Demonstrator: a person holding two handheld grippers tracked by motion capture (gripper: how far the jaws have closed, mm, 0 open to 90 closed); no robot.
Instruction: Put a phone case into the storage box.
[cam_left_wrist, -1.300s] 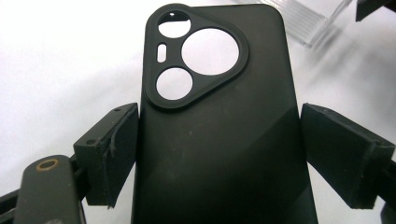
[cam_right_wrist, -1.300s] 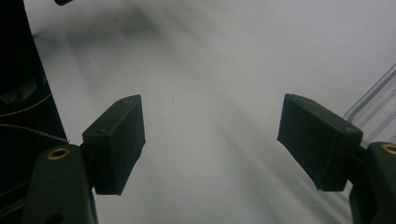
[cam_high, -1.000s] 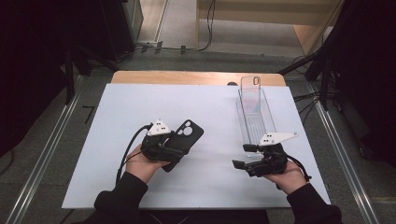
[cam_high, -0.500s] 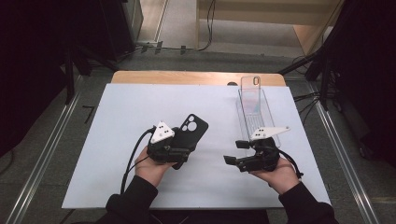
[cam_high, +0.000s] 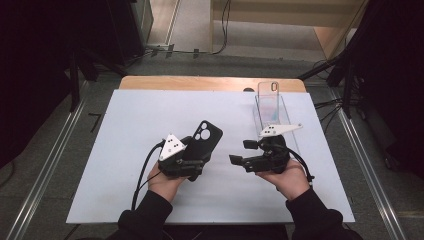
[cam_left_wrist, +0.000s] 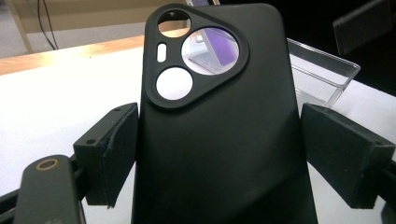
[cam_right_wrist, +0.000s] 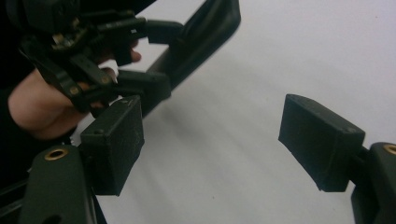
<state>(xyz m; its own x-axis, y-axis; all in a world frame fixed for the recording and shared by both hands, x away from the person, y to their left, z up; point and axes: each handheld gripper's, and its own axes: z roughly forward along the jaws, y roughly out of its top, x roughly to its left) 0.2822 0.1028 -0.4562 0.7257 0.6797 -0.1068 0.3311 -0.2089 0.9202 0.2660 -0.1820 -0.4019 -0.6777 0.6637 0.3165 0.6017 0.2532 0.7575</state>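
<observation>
White sheet (cam_high: 150, 130) covers table; left gripper (cam_high: 192, 161) fingers clamp black phone case (cam_high: 205, 137), right gripper (cam_high: 239, 152) fingers apart.

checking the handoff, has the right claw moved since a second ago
Yes. In the high view the right claw has moved left, away from the clear plastic tray toward the black phone case.

Empty right gripper (cam_right_wrist: 210, 140) (fingers (cam_right_wrist: 114, 144) apart)

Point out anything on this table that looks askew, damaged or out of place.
Nothing stands out. The left gripper holds the black phone case intact, its camera cutouts clean. The clear stand sits upright on the white mat with a clear case in it. The right gripper is open.
</observation>
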